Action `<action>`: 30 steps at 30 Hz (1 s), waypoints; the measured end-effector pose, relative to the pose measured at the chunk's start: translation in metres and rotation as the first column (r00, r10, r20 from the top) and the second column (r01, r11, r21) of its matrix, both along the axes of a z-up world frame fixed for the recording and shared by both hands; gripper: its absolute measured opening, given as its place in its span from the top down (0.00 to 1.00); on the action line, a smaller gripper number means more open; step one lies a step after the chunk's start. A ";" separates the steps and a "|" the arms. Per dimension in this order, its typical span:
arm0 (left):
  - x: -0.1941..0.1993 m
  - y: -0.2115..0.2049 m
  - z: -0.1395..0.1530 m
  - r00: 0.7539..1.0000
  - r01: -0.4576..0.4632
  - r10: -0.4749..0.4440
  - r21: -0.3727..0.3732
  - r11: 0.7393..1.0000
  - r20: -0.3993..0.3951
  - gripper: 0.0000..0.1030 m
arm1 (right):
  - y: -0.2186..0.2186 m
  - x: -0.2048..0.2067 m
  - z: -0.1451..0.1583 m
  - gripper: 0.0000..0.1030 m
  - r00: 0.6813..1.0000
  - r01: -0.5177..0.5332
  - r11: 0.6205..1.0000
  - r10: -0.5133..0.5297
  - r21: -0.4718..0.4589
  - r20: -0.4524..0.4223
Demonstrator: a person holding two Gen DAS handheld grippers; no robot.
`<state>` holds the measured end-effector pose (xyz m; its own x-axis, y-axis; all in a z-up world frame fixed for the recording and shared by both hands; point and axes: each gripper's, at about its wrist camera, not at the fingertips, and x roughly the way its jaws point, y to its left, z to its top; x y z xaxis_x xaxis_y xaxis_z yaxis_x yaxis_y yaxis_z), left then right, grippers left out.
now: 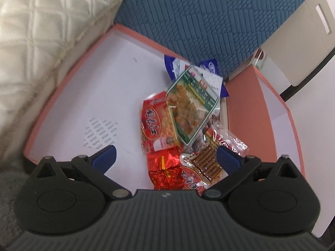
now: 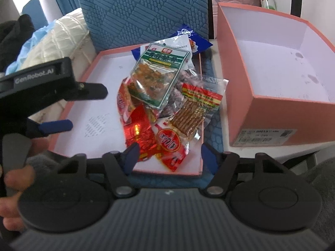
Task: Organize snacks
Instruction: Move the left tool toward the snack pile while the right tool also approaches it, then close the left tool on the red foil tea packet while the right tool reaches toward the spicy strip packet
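Note:
A heap of snack packets lies in a shallow pink box lid with a white floor. On top is a green-bordered packet. Around it are red packets, a red foil packet, a clear packet of brown sticks and blue packets at the back. My left gripper is open above the near end of the heap. My right gripper is open over the red packets at the lid's near edge, its pads not pressing on anything.
A deeper pink box with a white inside stands to the right of the lid. A blue patterned cushion rises behind, and a cream quilted pillow lies to the left. A person's hand holds the left gripper's handle.

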<state>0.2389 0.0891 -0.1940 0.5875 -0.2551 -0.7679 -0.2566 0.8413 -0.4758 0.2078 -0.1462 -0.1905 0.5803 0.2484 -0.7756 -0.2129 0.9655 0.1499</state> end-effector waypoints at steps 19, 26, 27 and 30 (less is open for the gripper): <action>0.056 -0.011 -0.053 0.991 0.099 -0.098 0.008 0.995 -0.092 0.17 | 0.011 0.040 -0.040 0.36 0.997 0.077 0.990 -0.077 -0.118 0.005; 0.050 -0.008 -0.061 0.984 0.106 -0.109 -0.025 0.994 -0.138 0.28 | 0.009 0.053 -0.045 0.49 0.996 0.084 0.990 -0.083 -0.112 0.011; 0.050 -0.007 -0.061 0.984 0.100 -0.103 -0.032 0.994 -0.143 0.28 | 0.008 0.055 -0.046 0.54 0.997 0.083 0.990 -0.082 -0.110 0.012; 0.044 -0.004 -0.061 0.982 0.094 -0.101 -0.048 0.994 -0.160 0.28 | 0.006 0.056 -0.046 0.64 0.998 0.069 0.992 -0.067 -0.105 0.021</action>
